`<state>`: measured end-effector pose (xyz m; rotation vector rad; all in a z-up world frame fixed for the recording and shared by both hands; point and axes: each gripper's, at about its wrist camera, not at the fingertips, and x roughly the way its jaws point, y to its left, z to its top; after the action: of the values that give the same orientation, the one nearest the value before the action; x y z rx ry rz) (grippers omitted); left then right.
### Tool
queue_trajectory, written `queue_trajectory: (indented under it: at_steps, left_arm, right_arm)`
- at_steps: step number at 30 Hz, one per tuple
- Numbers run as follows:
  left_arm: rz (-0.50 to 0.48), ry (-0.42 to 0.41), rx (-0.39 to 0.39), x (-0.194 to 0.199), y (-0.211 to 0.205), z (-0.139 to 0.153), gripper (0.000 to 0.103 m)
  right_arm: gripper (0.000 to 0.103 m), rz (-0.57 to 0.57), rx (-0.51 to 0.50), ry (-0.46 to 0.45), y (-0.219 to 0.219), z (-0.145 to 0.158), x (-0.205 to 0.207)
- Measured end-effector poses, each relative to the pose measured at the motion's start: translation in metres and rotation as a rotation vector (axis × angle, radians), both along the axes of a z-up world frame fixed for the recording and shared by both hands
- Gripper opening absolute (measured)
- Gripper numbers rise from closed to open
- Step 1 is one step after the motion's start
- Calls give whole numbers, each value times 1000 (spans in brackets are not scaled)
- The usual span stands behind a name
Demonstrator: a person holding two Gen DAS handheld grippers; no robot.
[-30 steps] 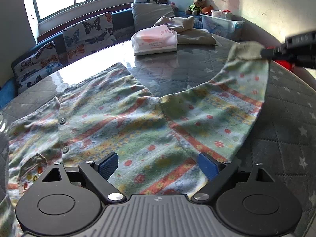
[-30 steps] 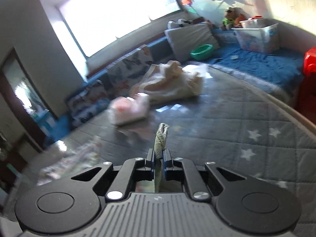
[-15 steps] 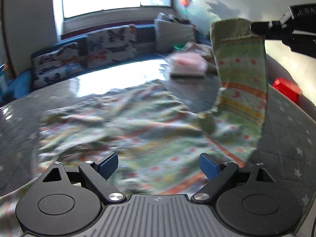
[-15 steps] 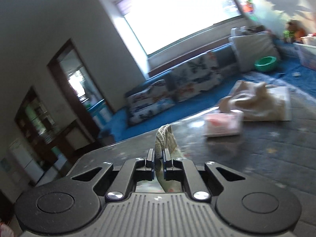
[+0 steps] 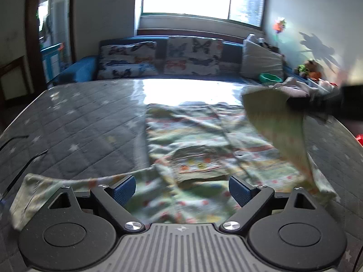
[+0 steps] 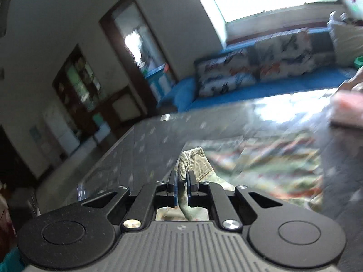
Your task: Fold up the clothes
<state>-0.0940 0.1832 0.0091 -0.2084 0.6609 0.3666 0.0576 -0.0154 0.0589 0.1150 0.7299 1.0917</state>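
A green patterned child's garment (image 5: 204,149) with red stripes lies spread on the grey quilted table (image 5: 79,124). One sleeve (image 5: 279,124) is lifted off the table at the right of the left wrist view, its cuff pinched by my right gripper (image 5: 292,102). In the right wrist view that gripper (image 6: 182,179) is shut on the ribbed cuff (image 6: 192,161), with the garment (image 6: 261,156) blurred beyond. My left gripper (image 5: 181,187) is open just above the garment's near part, with nothing between its blue pads. Another sleeve (image 5: 45,188) lies at its left.
A folded pink item (image 6: 347,111) and a beige pile (image 5: 295,86) sit at the table's far right. A blue bench with butterfly cushions (image 5: 192,56) runs under the window. A green bowl (image 5: 270,77) rests on the bench. A doorway (image 6: 140,52) is on the left.
My right gripper has carried the sleeve up and leftward over the garment. Both views have swung left, from the toy corner toward the window, bench and doorway. My left gripper stays open.
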Motion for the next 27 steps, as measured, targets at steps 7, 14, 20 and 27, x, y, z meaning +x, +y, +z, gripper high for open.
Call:
queue_trajectory:
  at_steps: [7,14,20,27]
  left_arm:
    - [43,-5,-13,-7,11,1,91]
    - [15,-34,-7,3,7,8,90]
    - [-83,-38,-39,22,-15,4,79]
    - [-212,-14,-83,44,-41,-13,57]
  right_arm:
    - [17,114,-115,60,31,-40,-32]
    - [19,138,-161,5,1,-25,-32]
    - [19,38,-338,-59,-46,-35,-10]
    - [15,-9,-445,-70,-73,-66,9]
